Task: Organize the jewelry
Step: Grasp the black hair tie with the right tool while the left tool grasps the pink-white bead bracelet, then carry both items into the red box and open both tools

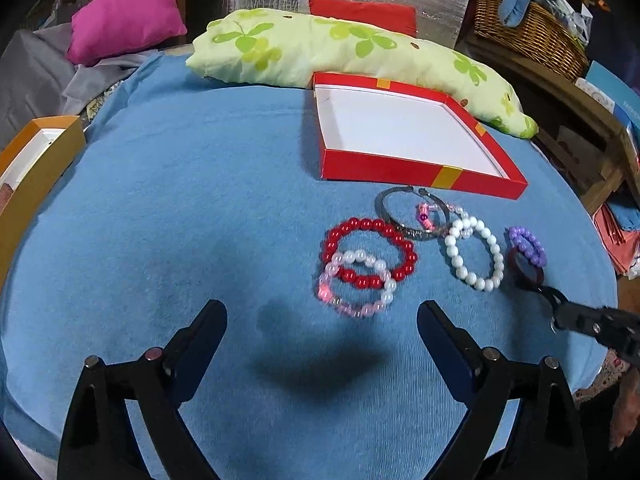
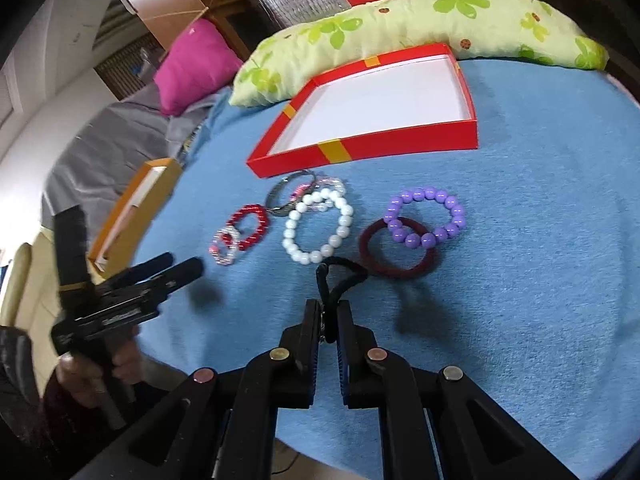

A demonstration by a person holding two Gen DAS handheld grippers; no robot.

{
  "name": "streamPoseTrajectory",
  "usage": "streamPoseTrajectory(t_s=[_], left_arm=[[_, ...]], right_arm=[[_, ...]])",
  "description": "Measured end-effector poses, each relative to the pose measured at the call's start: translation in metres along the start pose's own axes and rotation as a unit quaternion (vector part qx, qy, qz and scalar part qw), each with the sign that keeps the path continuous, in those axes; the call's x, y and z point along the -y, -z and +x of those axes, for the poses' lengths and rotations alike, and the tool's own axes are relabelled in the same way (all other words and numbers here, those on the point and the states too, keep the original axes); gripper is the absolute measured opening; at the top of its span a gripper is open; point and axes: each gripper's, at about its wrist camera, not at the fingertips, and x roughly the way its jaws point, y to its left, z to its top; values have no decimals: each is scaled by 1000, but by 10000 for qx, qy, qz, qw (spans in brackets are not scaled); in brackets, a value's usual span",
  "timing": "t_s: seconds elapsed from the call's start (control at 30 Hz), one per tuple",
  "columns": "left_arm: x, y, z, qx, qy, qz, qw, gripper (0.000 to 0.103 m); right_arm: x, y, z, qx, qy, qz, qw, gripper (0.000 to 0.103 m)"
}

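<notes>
The right tool (image 2: 329, 320) is pressed together on a thin black hair tie (image 2: 340, 276), pinching one end of its loop between the fingers while the rest of the loop stretches forward over the blue blanket (image 2: 520, 280). Just past the black loop lies a dark red hair tie (image 2: 400, 272), and a purple bead bracelet (image 2: 424, 216) overlaps its far edge.

The left tool (image 1: 322, 322) hangs spread wide above the blanket with nothing between its fingers — its shadow falls on the cloth beneath. Just ahead of it a red bead bracelet (image 1: 370, 250) and a pink-and-white bead bracelet (image 1: 356, 284) lie crossed over each other. To their right sits a white bead bracelet (image 1: 474, 256), and behind it a metal bangle (image 1: 408, 216) tangled with a small pink beaded piece (image 1: 428, 216).

Beyond the jewelry stands an open red box (image 1: 384, 168) with a white inside, nothing in it, backed by a green clover-print pillow (image 1: 340, 44). An orange box (image 1: 44, 160) sits at the left edge.
</notes>
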Motion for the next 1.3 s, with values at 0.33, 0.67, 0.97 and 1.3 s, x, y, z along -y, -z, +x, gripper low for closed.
streamPoseTrajectory(t_s=[0.33, 0.67, 0.97, 1.3], left_arm=[[17, -6, 29, -246, -231, 301, 9990, 65], [11, -3, 14, -82, 219, 350, 9991, 12], [12, -5, -11, 278, 434, 442, 9977, 8], [23, -30, -41, 646, 749, 516, 9938, 8]], right_arm=[[0, 1, -1, 1, -249, 117, 9996, 9], [-4, -4, -8, 247, -357, 63, 9990, 9], [1, -25, -16, 668, -668, 310, 9950, 9], [15, -45, -25, 1026, -661, 536, 9911, 9]])
